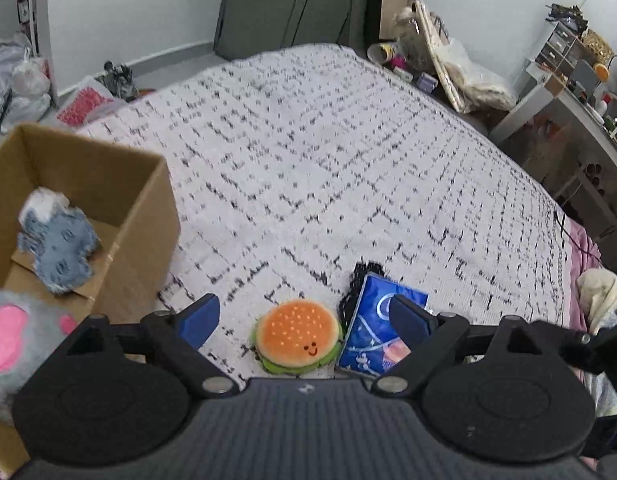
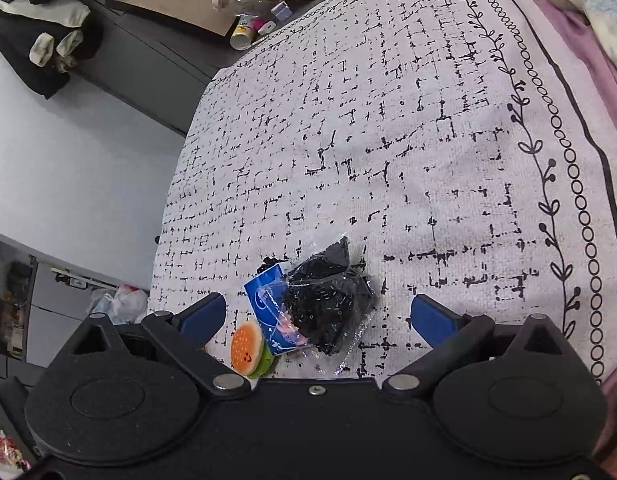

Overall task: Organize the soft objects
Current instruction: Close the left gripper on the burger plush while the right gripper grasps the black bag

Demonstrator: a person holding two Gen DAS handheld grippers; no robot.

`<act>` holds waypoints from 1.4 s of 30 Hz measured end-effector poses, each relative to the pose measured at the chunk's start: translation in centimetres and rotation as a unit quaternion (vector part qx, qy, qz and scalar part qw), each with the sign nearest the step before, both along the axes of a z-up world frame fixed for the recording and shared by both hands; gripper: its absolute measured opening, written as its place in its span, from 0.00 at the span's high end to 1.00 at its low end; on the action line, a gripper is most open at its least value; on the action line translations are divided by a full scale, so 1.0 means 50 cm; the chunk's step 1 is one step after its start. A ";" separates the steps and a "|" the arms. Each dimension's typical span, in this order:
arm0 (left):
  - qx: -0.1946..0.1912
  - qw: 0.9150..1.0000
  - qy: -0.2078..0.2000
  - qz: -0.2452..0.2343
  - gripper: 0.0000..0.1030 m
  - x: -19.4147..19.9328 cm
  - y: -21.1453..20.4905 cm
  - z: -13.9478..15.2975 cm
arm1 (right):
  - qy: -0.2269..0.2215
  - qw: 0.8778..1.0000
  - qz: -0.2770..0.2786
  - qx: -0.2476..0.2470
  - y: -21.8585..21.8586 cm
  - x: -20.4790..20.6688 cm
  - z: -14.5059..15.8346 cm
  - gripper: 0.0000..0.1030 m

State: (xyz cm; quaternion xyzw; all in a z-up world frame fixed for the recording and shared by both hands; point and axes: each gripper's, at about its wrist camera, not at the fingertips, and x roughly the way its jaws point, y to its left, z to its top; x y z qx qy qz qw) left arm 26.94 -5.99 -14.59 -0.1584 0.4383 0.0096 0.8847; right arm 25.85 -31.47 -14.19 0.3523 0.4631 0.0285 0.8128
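Note:
A burger plush [image 1: 297, 335] lies on the patterned bed cover between the fingers of my open, empty left gripper [image 1: 304, 316]. Beside it on the right lies a blue tissue pack [image 1: 382, 330] with a black bagged item [image 1: 362, 284] behind it. A cardboard box [image 1: 120, 184] at left holds a blue-grey plush [image 1: 56, 244]; a grey and pink plush [image 1: 12, 340] is at its near side. My right gripper [image 2: 320, 316] is open and empty above the black bag [image 2: 332, 296], the tissue pack [image 2: 268, 308] and the burger [image 2: 247, 350].
The bed cover [image 1: 328, 168] stretches far ahead. Clutter, bags and a framed board [image 1: 440, 64] stand past the far edge. Shelving and a desk [image 1: 568, 92] are at right. Pink bedding [image 2: 580, 40] lies along the bed's right side.

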 end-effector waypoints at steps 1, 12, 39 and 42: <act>-0.001 1.000 0.005 -0.005 0.12 0.002 0.000 -0.009 | 0.003 1.000 0.001 -0.003 0.003 0.002 -0.004 0.03; 0.002 0.999 0.035 0.015 0.12 0.021 0.006 -0.083 | 0.028 0.999 0.009 -0.026 0.028 0.029 -0.044 0.03; -0.031 0.999 0.027 0.024 0.68 -0.008 0.040 -0.051 | -0.013 0.999 0.017 -0.036 0.034 0.020 -0.041 0.92; -0.028 0.999 0.018 0.024 0.68 -0.018 0.039 -0.029 | -0.023 1.000 0.011 -0.017 0.022 0.010 -0.033 1.00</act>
